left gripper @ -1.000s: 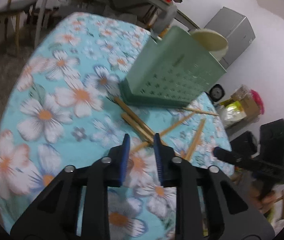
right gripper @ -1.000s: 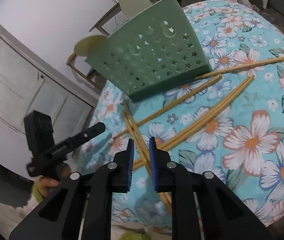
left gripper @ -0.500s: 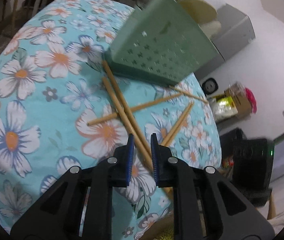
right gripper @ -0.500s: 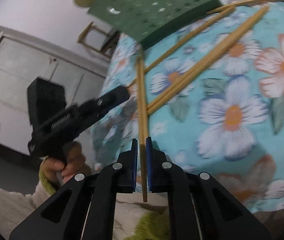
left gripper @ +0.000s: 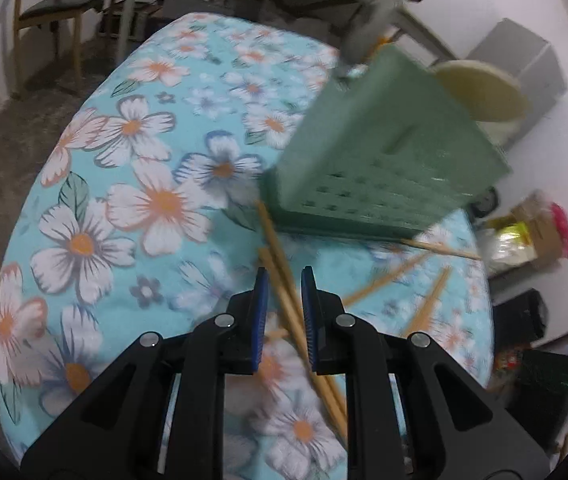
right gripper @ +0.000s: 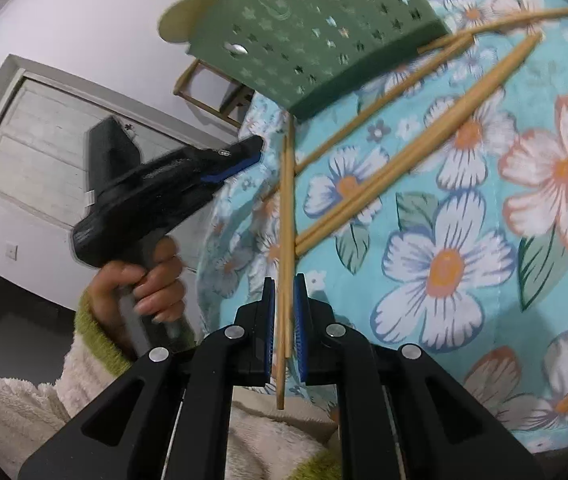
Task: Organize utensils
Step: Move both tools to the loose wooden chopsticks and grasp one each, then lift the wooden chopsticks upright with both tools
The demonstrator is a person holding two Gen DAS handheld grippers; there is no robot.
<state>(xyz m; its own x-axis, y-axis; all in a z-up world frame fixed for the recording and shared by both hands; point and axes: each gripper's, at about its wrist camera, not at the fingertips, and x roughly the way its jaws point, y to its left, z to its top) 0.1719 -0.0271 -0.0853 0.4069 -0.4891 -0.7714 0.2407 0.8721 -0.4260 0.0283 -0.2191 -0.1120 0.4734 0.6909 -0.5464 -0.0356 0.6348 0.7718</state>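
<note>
Several bamboo chopsticks lie scattered on the floral tablecloth [left gripper: 155,200] in front of a green perforated utensil holder [left gripper: 384,168], which also shows in the right wrist view [right gripper: 316,28]. My right gripper [right gripper: 284,284] is shut on a pair of chopsticks [right gripper: 286,216] near their blunt ends at the table's edge. My left gripper [left gripper: 284,276] is open, its blue pads straddling two chopsticks [left gripper: 279,256] that run toward the holder. The left gripper also shows in the right wrist view [right gripper: 243,156].
More chopsticks [right gripper: 416,148] lie crossed to the right on the cloth. A round cream lid [left gripper: 480,92] sits behind the holder. A chair [left gripper: 63,4] stands beyond the far table edge. Boxes and bags [left gripper: 532,228] lie on the floor.
My right gripper has closed on the chopstick pair and holds it at the table edge. My left gripper has swung back toward the holder and widened around two chopsticks.
</note>
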